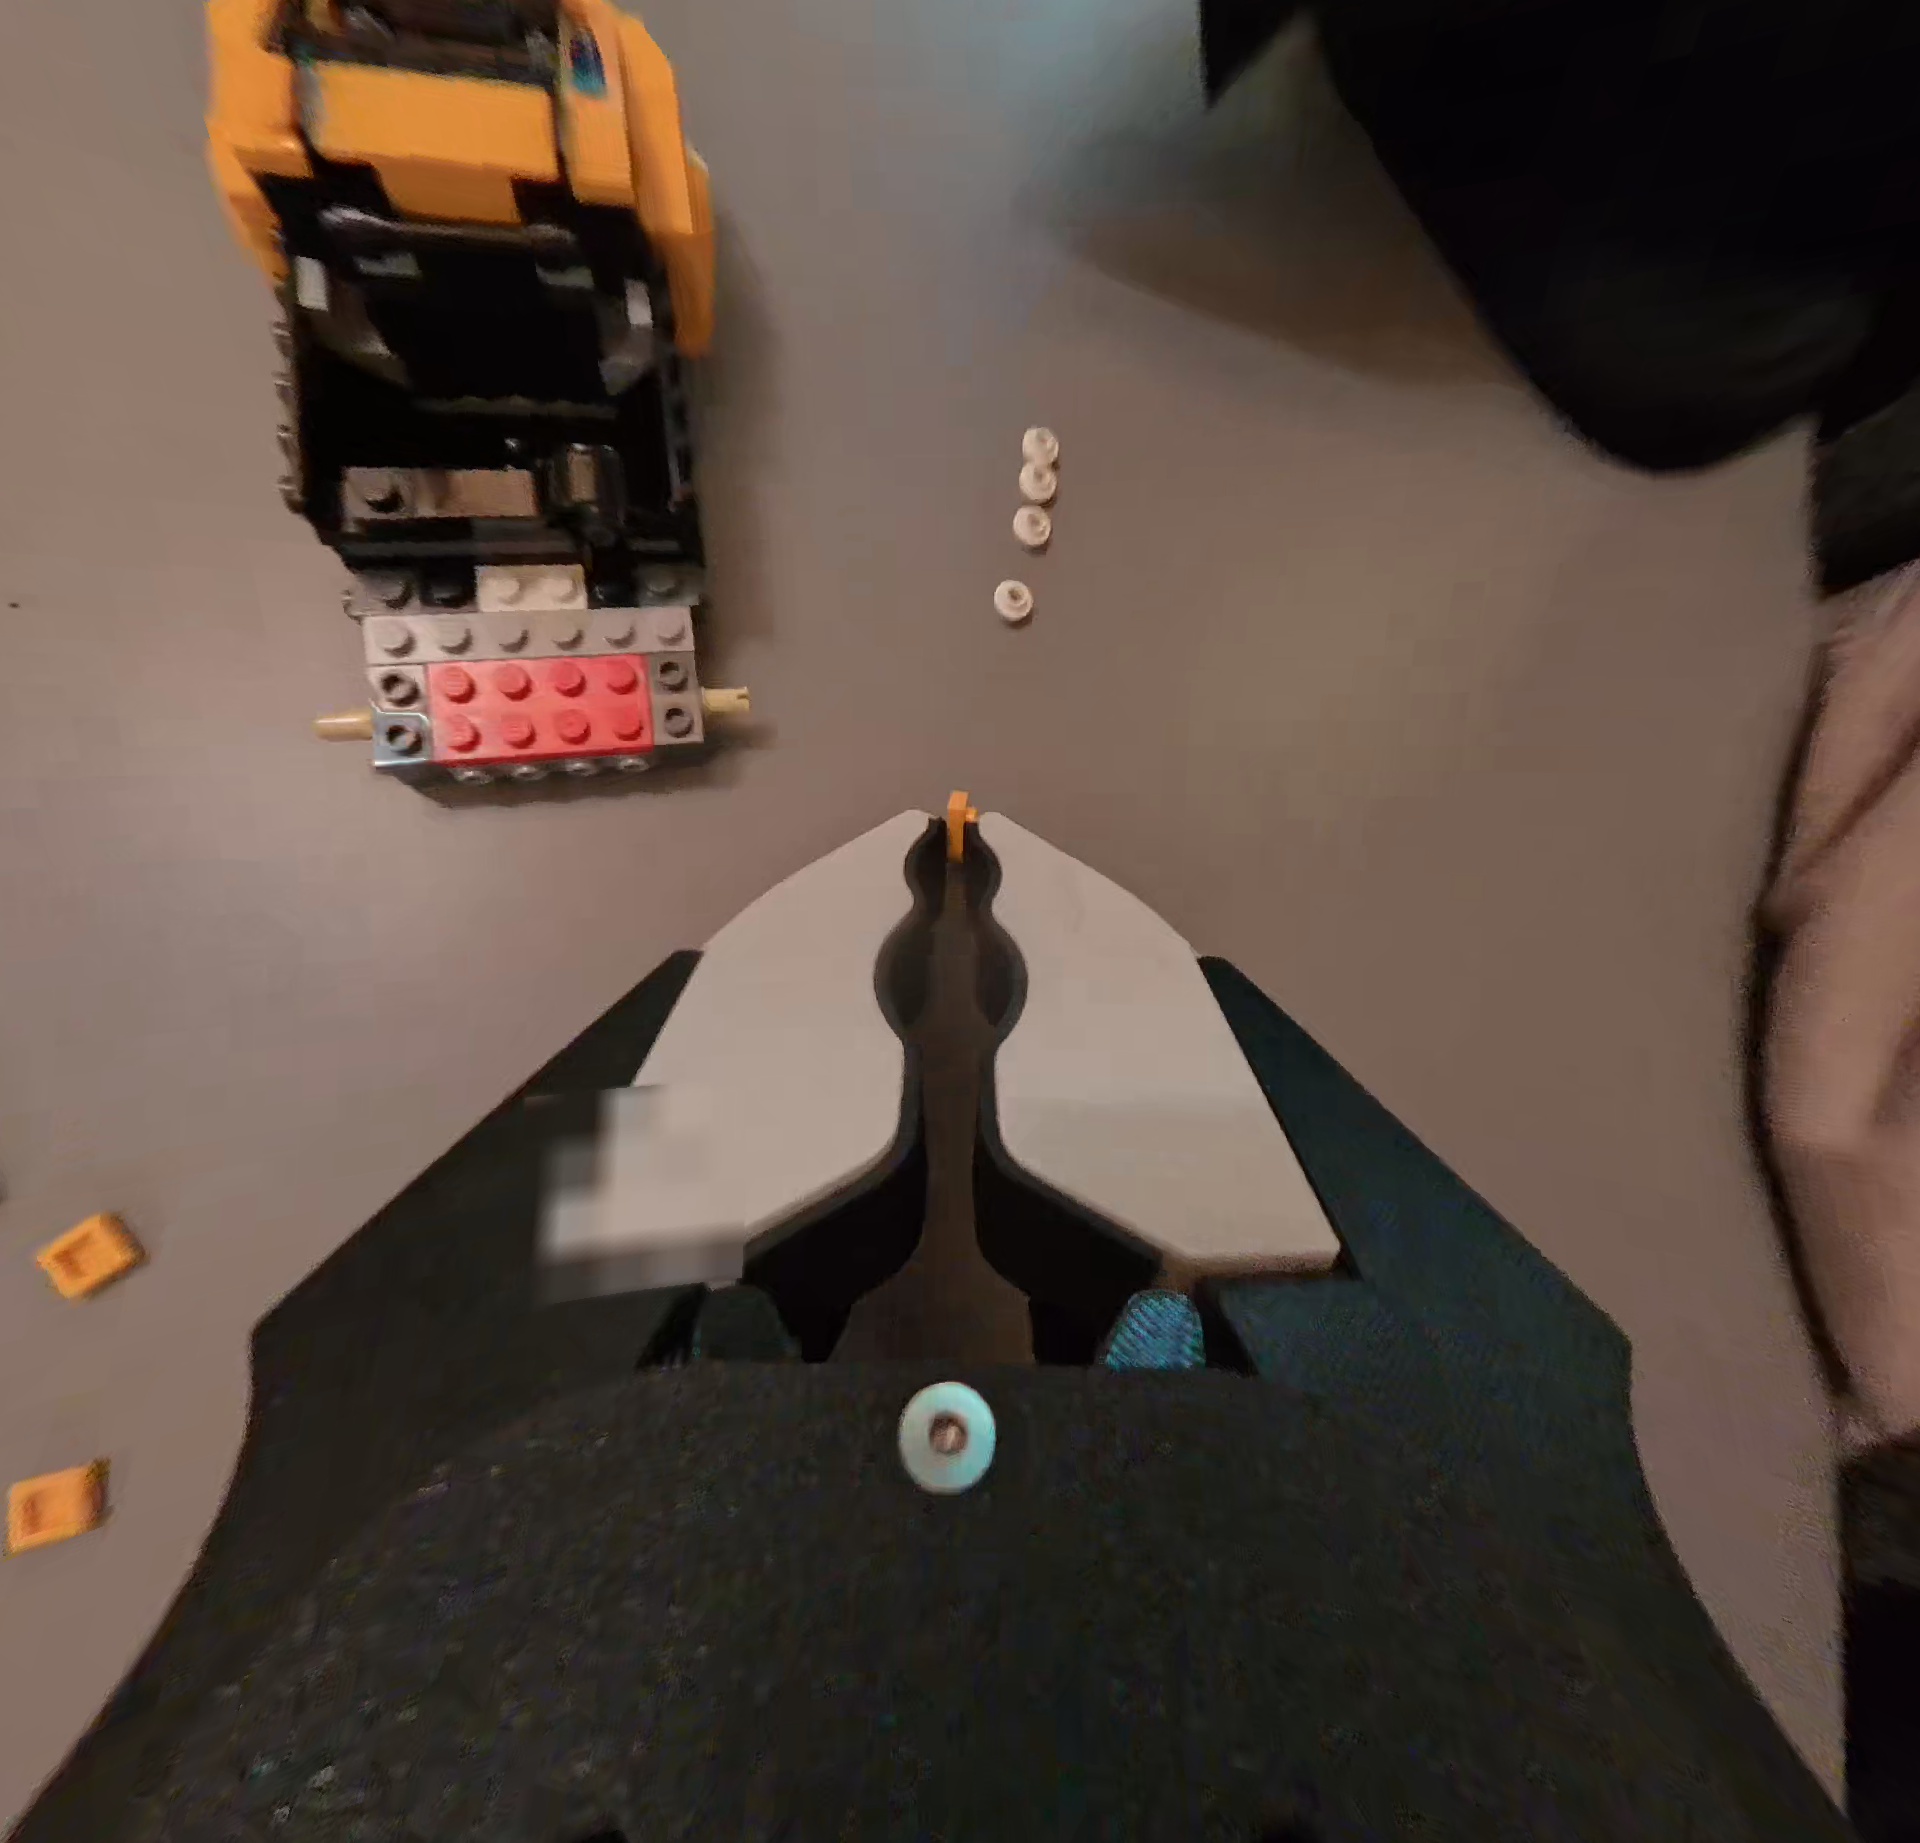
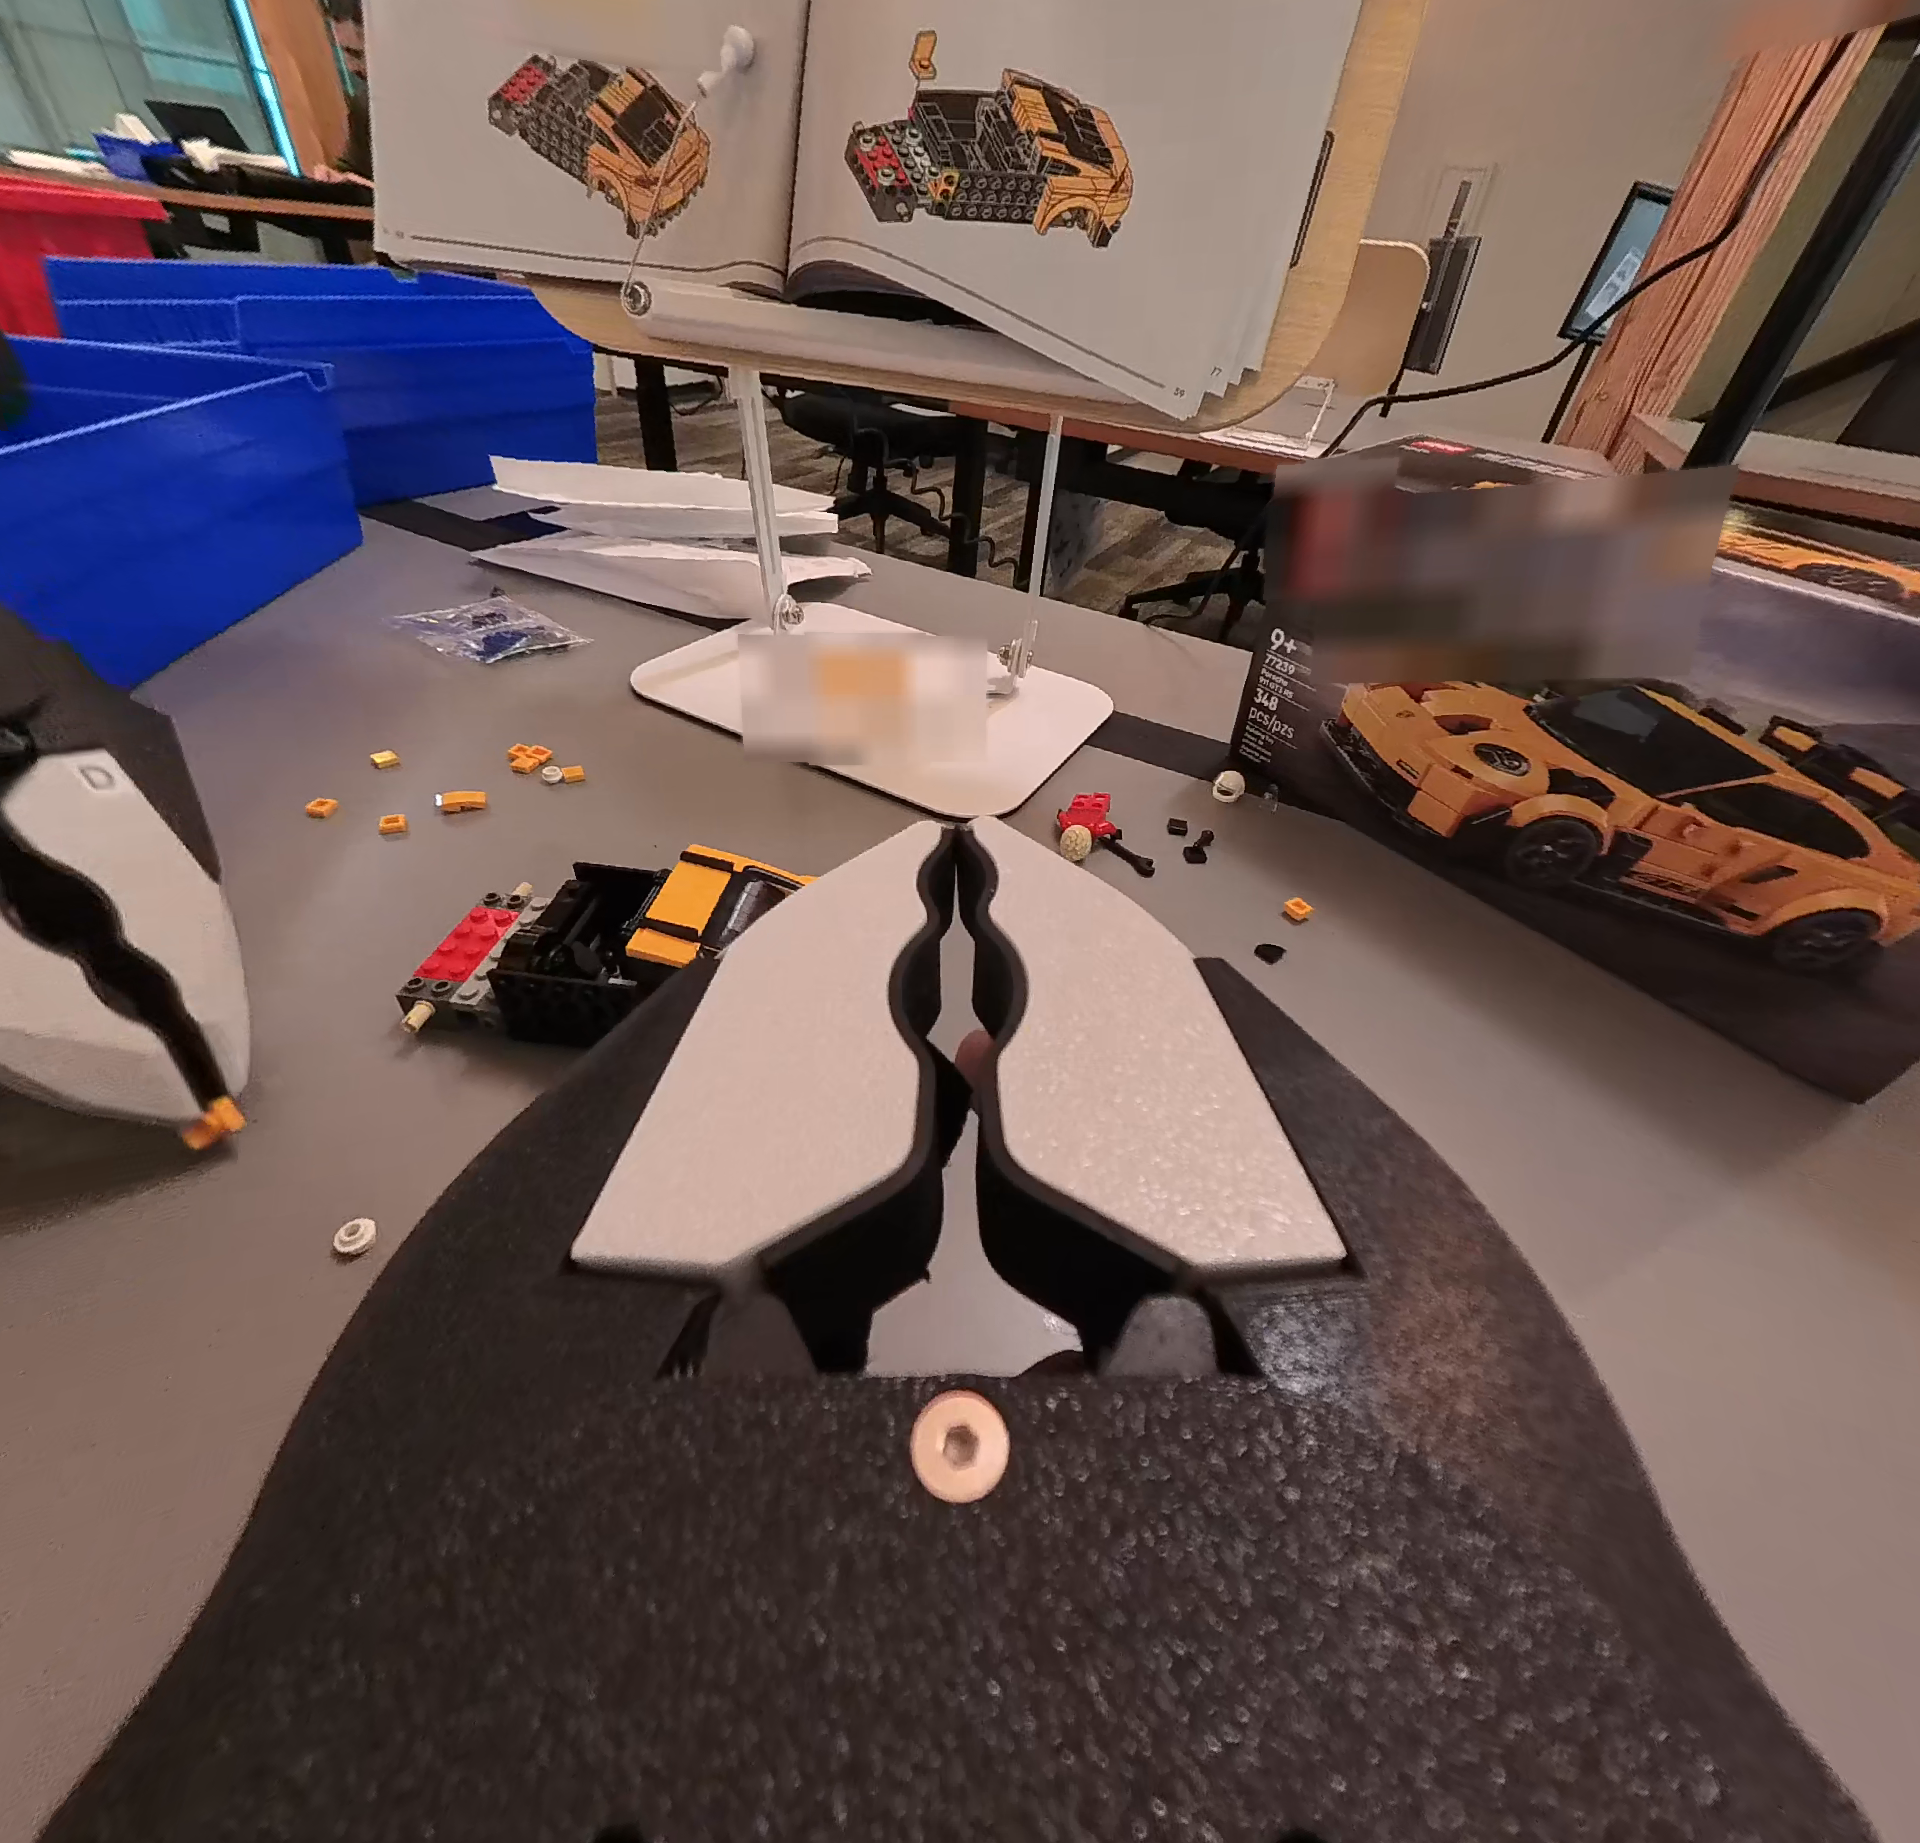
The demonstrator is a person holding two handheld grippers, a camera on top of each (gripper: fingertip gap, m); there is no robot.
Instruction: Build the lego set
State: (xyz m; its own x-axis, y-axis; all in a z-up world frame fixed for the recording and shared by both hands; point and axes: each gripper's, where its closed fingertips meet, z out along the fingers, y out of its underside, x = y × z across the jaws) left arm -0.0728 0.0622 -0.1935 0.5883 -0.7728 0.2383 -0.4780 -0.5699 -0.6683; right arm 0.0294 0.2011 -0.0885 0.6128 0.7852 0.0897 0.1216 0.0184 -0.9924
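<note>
Left wrist view, from left to right: two small orange tiles [image 1: 88,1255] lie on the grey surface [image 1: 1351,754] at the far left. Next comes a partly built brick car [image 1: 468,339], orange and black, with a red brick [image 1: 540,704] on its near end. At centre, the left tool [image 1: 958,825] is closed on a thin orange plate [image 1: 957,823], held on edge, both tips pressing its sides. Beyond it, four small white round studs [image 1: 1031,520] sit in a row. A dark sleeve [image 1: 1610,183] fills the upper right.

Right wrist view, from left to right: blue bins [image 2: 208,463] stand at the back, and the left tool appears at the left edge with the orange plate at its tip, just above the surface. The brick car lies beside the right tool [image 2: 956,832], whose tips meet with nothing between them. An open instruction booklet [image 2: 831,131] on a white stand [image 2: 1039,733] is behind, and a product box [image 2: 1610,806] lies to the right.
</note>
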